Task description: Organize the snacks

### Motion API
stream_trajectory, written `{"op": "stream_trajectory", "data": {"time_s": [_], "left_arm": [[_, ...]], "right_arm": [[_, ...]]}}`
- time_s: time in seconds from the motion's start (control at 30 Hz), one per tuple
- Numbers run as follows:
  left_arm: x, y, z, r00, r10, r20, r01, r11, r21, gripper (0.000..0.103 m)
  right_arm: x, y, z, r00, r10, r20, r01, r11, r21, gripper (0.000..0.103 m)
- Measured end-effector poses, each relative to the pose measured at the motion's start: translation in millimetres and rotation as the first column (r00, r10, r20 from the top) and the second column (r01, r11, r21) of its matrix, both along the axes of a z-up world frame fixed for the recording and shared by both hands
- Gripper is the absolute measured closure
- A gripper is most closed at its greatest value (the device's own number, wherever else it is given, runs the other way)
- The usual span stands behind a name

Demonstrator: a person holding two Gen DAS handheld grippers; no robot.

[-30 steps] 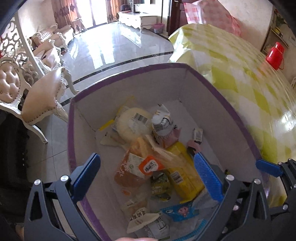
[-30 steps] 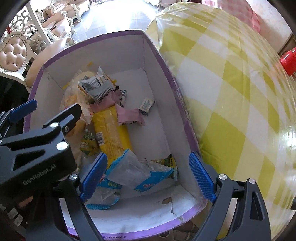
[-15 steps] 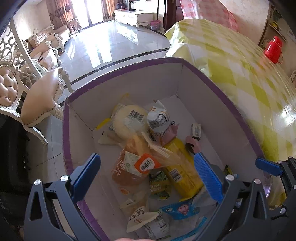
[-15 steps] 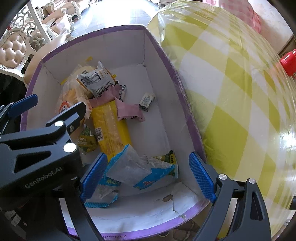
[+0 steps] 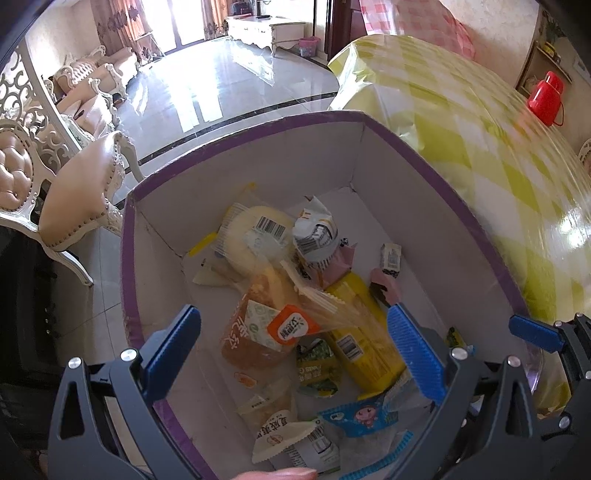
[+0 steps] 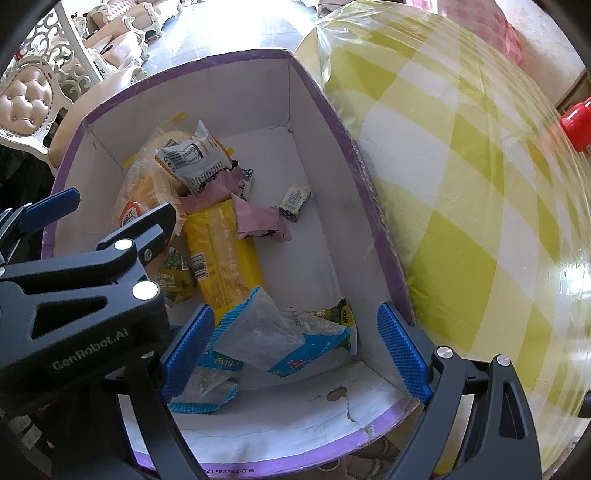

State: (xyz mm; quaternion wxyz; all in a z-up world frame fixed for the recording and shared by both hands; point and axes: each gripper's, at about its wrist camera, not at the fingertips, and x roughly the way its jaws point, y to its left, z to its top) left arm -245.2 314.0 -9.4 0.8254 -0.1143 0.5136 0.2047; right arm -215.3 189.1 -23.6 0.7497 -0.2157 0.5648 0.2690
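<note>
Sunlit glossy tile floor [image 5: 207, 92], carved cream chairs [image 5: 74, 199] left, yellow-checked table [image 5: 480, 147] right, curtained windows [image 5: 122, 26] behind.

The left tool [image 6: 110, 295] carries "GenRobot.AI" in grey letters on its black body. The small green packet [image 6: 175, 275] reads "Peas". Along the purple rim of the box [image 6: 229, 470] runs upside-down print, "D:28x24x12" as far as it shows. Barcodes and Chinese characters on the other packets are too small to read.

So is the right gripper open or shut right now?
Open: the right gripper has blue pads spread wide above the box, gripping nothing.
</note>
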Motion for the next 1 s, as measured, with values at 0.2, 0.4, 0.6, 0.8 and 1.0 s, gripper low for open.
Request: {"op": "stream_trajectory", "data": {"time_s": [0.2,0.4,0.6,0.8,1.0], "left_arm": [[-1.0,1.7,0.0,1.000,0.001,0.004,-0.001,1.000,-0.005,0.002],[-0.8,2.2,0.0,1.000,0.002,0.004,-0.002,1.000,-0.005,0.002],[-1.8,3.5,0.3,1.000,-0.001,0.000,0.001,1.000,-0.007,0.002],[-2.1,3.4,0.6,1.000,-0.001,-0.002,0.001,1.000,-0.005,0.002],[-1.9,2.4,0.3,1.000,-0.002,-0.004,0.002,1.000,-0.002,0.002]], "right_arm": [[-0.4,0.2,0.1,1.000,0.000,0.001,0.000,1.000,0.000,0.016],[-1.3,1.5,0.2,1.000,0.002,0.000,-0.002,1.000,0.000,0.016],[-1.0,1.7,0.1,1.000,0.001,0.000,-0.001,1.000,0.001,0.016],[-1.1,2.0,0.2,1.000,0.003,0.000,-0.003,1.000,0.000,0.016],[-0.6,1.8,0.8,1.000,0.003,-0.001,-0.003,1.000,0.000,0.016]]}}
